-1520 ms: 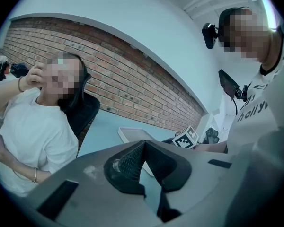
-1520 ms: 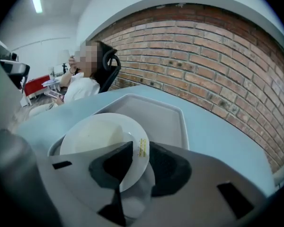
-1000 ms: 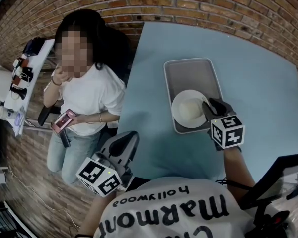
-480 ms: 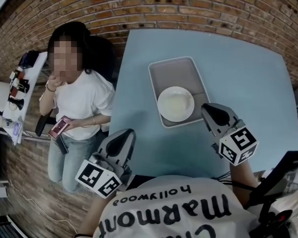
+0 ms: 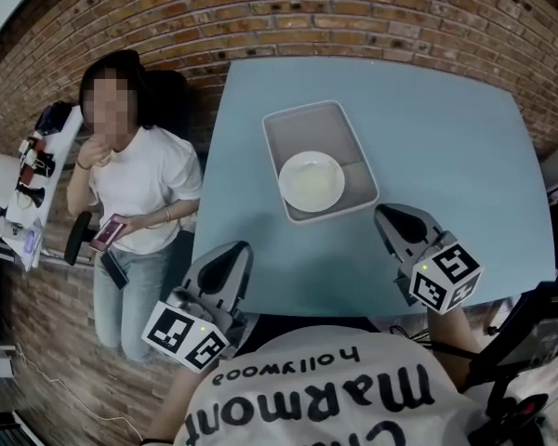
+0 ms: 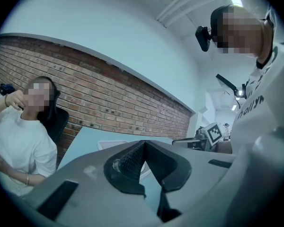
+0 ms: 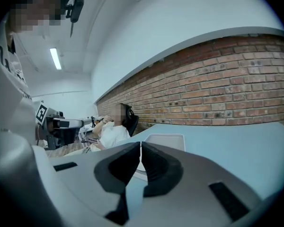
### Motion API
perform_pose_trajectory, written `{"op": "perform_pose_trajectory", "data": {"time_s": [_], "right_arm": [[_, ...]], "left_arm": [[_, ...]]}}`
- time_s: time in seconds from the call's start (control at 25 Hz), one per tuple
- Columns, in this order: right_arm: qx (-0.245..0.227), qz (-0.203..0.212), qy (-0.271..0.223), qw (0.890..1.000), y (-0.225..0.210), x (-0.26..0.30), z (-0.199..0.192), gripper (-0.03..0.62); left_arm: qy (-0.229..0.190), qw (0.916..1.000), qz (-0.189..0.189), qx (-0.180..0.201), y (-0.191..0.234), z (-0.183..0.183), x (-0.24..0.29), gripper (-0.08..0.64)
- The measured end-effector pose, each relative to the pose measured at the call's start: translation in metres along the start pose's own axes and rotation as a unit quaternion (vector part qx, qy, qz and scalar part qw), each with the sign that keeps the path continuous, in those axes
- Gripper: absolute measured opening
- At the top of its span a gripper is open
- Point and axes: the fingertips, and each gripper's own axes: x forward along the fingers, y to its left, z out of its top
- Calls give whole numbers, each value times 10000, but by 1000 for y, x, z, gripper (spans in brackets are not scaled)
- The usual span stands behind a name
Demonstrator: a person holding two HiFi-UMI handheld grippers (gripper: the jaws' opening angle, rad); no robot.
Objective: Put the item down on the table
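A white plate lies in a grey tray on the light blue table. My right gripper hovers over the table's near right part, clear of the tray's near corner. Its jaws have just been closing and now stand shut with nothing between them. From the right gripper view, the tray shows just past the right gripper. My left gripper is off the table's near left corner, shut and empty. The left gripper points level, with the tray behind it.
A person in a white shirt sits left of the table, holding a phone. A brick wall runs behind the table. A white shelf with small items stands far left. Dark equipment is at my right.
My right gripper let go of the plate's rim, drew back toward me and closed. The plate stays in the tray. The left gripper rose slightly and stays shut.
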Motion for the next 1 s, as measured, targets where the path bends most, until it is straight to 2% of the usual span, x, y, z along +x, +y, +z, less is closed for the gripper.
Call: {"op": "perform_pose_trajectory", "data": {"time_s": [0.44,1.0], "right_arm": [[-208,-68,-87,9997,9,-35,-8,11],[-320,-76,-116,9994,16,-52,-11,9]], "left_arm": [[-11,9999,-99,28,-31,-10,-11,6],[-27,9999,-82,82,-45,-14,-24,6]]}}
